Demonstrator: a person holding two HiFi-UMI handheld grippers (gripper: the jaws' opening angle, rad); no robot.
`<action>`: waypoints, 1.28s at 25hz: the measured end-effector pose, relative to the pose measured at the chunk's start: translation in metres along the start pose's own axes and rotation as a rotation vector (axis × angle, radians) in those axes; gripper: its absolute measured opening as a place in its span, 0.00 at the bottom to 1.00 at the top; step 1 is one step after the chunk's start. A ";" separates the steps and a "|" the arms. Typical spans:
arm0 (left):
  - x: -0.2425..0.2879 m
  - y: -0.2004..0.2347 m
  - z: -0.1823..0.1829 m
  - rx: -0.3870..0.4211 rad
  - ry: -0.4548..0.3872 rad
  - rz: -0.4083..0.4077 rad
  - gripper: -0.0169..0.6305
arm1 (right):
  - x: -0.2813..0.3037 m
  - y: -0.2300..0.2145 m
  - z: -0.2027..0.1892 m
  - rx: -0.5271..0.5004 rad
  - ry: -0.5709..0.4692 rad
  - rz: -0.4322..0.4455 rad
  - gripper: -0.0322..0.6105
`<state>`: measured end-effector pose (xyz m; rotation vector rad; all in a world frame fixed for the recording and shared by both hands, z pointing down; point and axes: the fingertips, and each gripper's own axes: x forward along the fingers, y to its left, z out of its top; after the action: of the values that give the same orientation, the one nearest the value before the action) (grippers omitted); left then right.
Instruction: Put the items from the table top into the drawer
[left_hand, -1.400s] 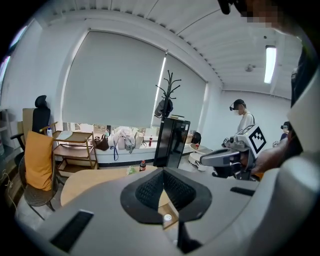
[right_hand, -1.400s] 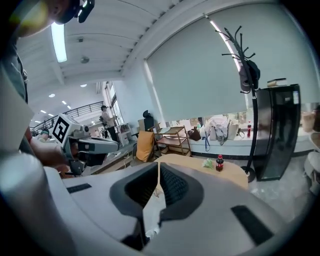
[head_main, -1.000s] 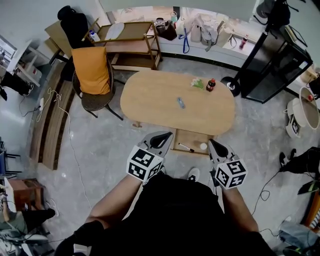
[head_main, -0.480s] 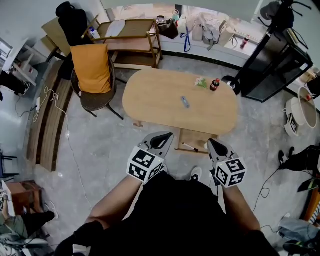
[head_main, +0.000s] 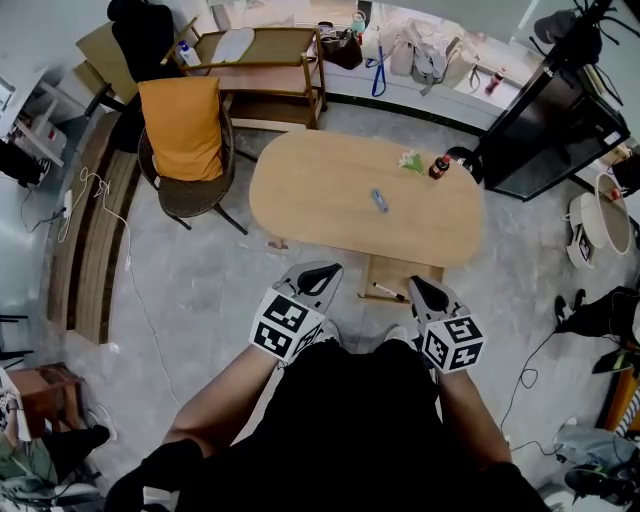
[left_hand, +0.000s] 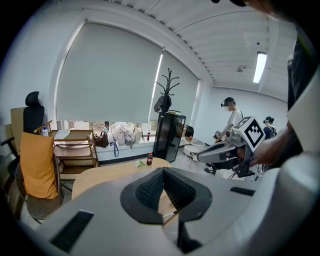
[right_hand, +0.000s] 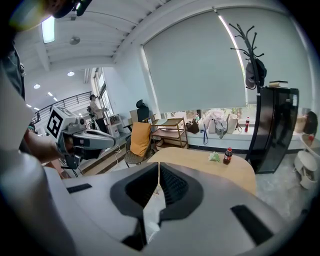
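Head view shows both grippers held low in front of the person, short of the desk, with all three desk-top items well ahead of the fingers. The left gripper has its fingers closed on nothing, the pads meeting at the tips in the left gripper view. The right gripper is likewise closed and empty, with only a thin slit between its pads in the right gripper view.

The open drawer juts from the near edge of the desk, between the two grippers and closer to the right one. A marker already lies in it.

Beyond it, a small blue item lies near the middle of the desk, roughly between the two grippers. Its long axis runs mostly away from the person, tilted a little. A dark bottle stands upright near the far right edge, just beside a crumpled green-and-white thing. Judging by this layout, the right gripper is the nearer one to that pair.

What the blue item is cannot be told; it is too small. The right gripper covers the drawer's near right corner. In both gripper views the closed fingers block the blue item and most of the drawer.
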<state>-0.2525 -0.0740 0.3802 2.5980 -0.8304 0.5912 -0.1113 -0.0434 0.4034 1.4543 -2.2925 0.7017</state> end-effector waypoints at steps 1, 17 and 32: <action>0.000 0.003 -0.002 -0.007 0.005 -0.003 0.03 | 0.003 -0.001 0.000 0.003 0.006 -0.006 0.06; 0.043 0.040 -0.027 -0.156 0.087 0.116 0.03 | 0.176 -0.110 -0.106 -0.157 0.354 0.052 0.06; 0.127 0.065 -0.068 -0.355 0.248 0.263 0.03 | 0.385 -0.248 -0.186 -0.145 0.567 0.074 0.19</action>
<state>-0.2169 -0.1529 0.5130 2.0651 -1.0886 0.7438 -0.0455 -0.3110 0.8139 0.9523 -1.9125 0.8228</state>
